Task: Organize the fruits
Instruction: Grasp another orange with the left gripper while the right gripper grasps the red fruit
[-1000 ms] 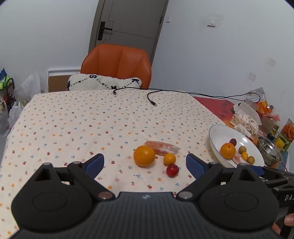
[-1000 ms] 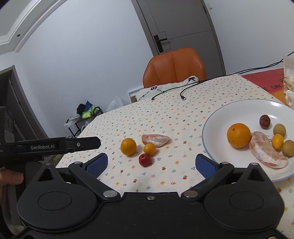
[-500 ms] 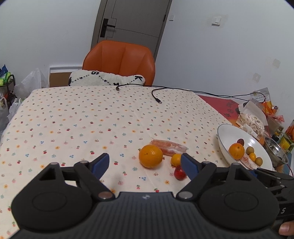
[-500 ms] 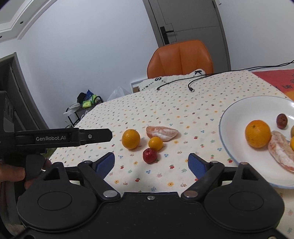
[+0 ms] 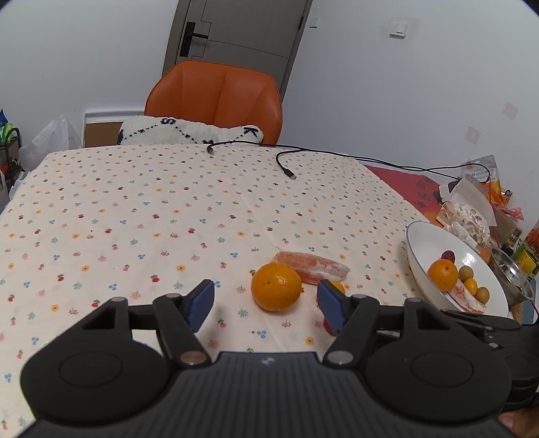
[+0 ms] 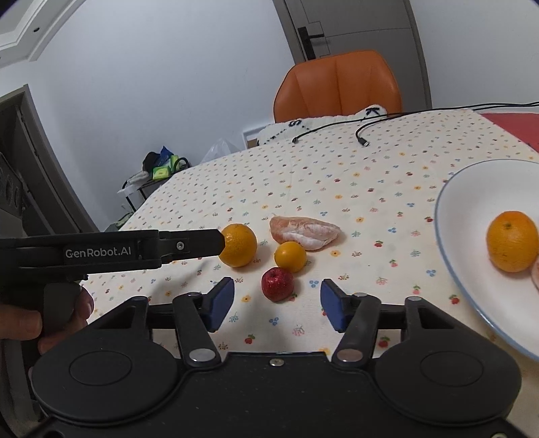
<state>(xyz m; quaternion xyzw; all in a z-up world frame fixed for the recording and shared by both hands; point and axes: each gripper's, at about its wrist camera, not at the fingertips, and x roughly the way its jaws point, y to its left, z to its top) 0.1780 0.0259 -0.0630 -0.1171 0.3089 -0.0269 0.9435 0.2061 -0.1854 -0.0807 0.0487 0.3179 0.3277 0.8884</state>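
Lying loose on the cloth (image 6: 337, 175), four fruits (image 6: 289, 256), both tools (image 5: 266, 300) (image 6: 276, 300) wide open, empty.

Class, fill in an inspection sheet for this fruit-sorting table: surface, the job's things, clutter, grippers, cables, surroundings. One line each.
Surface: table under a flower-print tablecloth, with a red mat at the right.
Job's things: loose on the cloth are an orange, a small yellow-orange fruit, a small red fruit and a peeled citrus segment; the white plate already holds several fruits.
Clutter: snack packets and a metal bowl beyond the plate.
Grippers: left gripper open, facing the orange; right gripper open, facing the red fruit.
Cables: black cable across the far edge.
Surroundings: orange chair, grey door.
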